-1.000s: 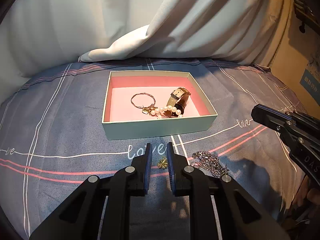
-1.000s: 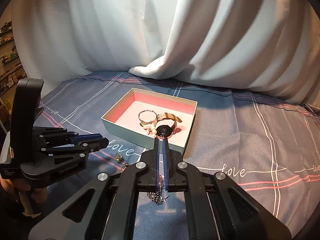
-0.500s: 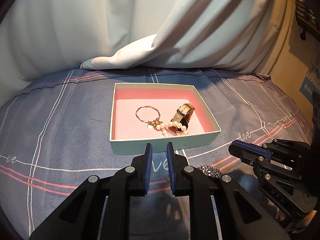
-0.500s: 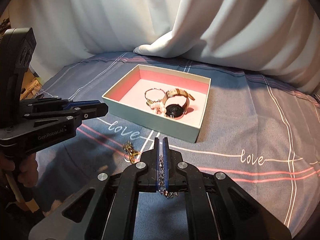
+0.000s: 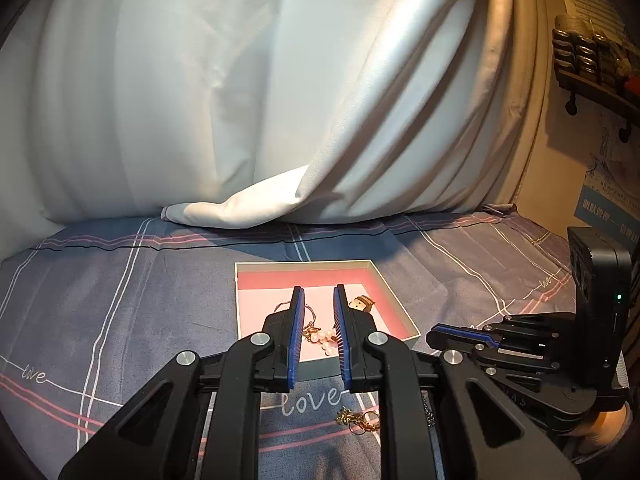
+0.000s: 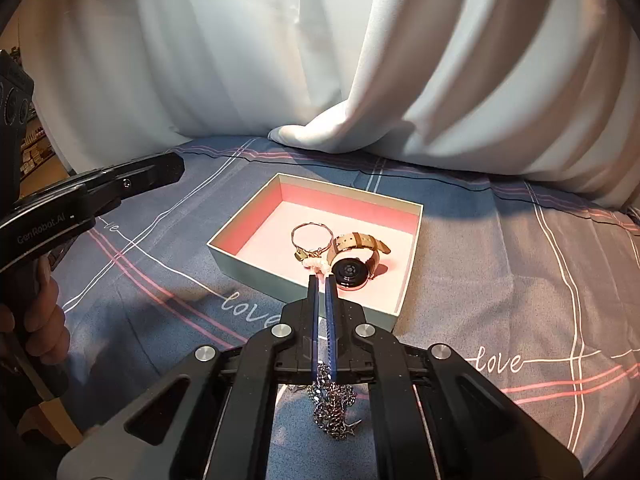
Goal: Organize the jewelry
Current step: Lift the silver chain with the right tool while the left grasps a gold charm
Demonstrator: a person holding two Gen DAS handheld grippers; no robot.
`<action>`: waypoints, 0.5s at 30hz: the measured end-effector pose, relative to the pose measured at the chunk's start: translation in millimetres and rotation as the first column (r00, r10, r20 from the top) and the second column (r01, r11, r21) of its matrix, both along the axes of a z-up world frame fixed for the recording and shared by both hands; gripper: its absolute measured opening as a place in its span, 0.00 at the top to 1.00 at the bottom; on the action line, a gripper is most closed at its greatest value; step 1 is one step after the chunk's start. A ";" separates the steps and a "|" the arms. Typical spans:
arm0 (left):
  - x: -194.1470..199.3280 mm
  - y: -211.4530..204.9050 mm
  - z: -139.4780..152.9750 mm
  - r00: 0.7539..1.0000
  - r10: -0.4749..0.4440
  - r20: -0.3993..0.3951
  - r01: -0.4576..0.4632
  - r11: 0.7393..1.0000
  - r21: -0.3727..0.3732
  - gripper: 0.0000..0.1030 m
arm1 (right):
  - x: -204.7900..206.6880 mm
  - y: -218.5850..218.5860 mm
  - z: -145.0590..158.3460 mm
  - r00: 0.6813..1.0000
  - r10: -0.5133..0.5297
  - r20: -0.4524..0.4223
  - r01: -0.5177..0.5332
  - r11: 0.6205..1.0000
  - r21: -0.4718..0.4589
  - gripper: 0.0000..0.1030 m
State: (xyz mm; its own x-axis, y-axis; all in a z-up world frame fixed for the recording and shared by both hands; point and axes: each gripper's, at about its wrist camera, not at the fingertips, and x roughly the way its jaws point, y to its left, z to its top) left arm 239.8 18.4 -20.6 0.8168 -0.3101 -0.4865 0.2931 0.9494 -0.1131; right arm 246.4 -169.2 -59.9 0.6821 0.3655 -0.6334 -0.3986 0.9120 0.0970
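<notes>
An open pale-green box with a pink lining sits on the bedsheet. It holds a thin ring bracelet, a pearl strand and a tan-strapped watch. My left gripper hovers in front of the box, open by a narrow gap, nothing between its pads. A gold piece lies on the sheet below it. My right gripper is shut, tips near the box's front wall. A silver chain with star charms lies in a heap directly under it; no pinch is visible.
White curtain folds drape onto the back of the bed. A hand holds the left gripper at the left edge. A wall shelf hangs at the far right. Bare blue-grey sheet with "love" lettering surrounds the box.
My left gripper has risen and tilted up, so the box now shows behind its fingers instead of above them. The right gripper barely moved and stays shut over the chain.
</notes>
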 end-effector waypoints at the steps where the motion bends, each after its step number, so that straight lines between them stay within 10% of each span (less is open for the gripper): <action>1: 1.7 -1.7 -4.8 1.000 -0.001 -0.026 0.001 1.000 0.009 0.86 | -1.7 -2.6 -4.8 1.000 -0.008 -0.013 0.008 1.000 -0.004 0.96; 4: 3.8 -5.2 -29.0 0.993 -0.005 -0.119 0.007 1.000 0.022 0.81 | -8.2 -13.2 -26.7 0.996 -0.026 -0.080 0.026 1.000 0.003 0.96; 5: 3.5 -5.9 -39.4 0.987 -0.004 -0.158 0.008 1.000 0.029 0.62 | -10.7 -16.5 -35.9 0.994 -0.032 -0.109 0.033 0.999 0.002 0.95; 7: 0.6 -7.4 -61.4 0.975 0.011 -0.220 0.000 0.999 0.051 0.34 | -15.7 -22.1 -54.2 0.986 -0.050 -0.162 0.050 0.999 -0.001 0.54; 9: -3.6 -12.4 -77.8 0.968 0.001 -0.249 0.021 0.996 0.086 0.35 | -22.7 -23.1 -66.1 0.984 -0.062 -0.166 0.059 0.998 -0.021 0.30; 15: 4.0 -32.5 -96.9 0.964 -0.024 -0.263 0.072 0.983 0.172 0.47 | -23.3 -21.6 -79.1 0.979 -0.054 -0.196 0.053 0.999 -0.010 0.37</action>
State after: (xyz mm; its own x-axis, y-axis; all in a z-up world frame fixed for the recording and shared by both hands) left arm 243.8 -14.1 -117.5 0.6419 -0.2347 -0.7300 0.3218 0.9466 -0.0214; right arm 223.2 -190.7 -139.0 0.5629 0.3289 -0.7583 -0.3227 0.9321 0.1646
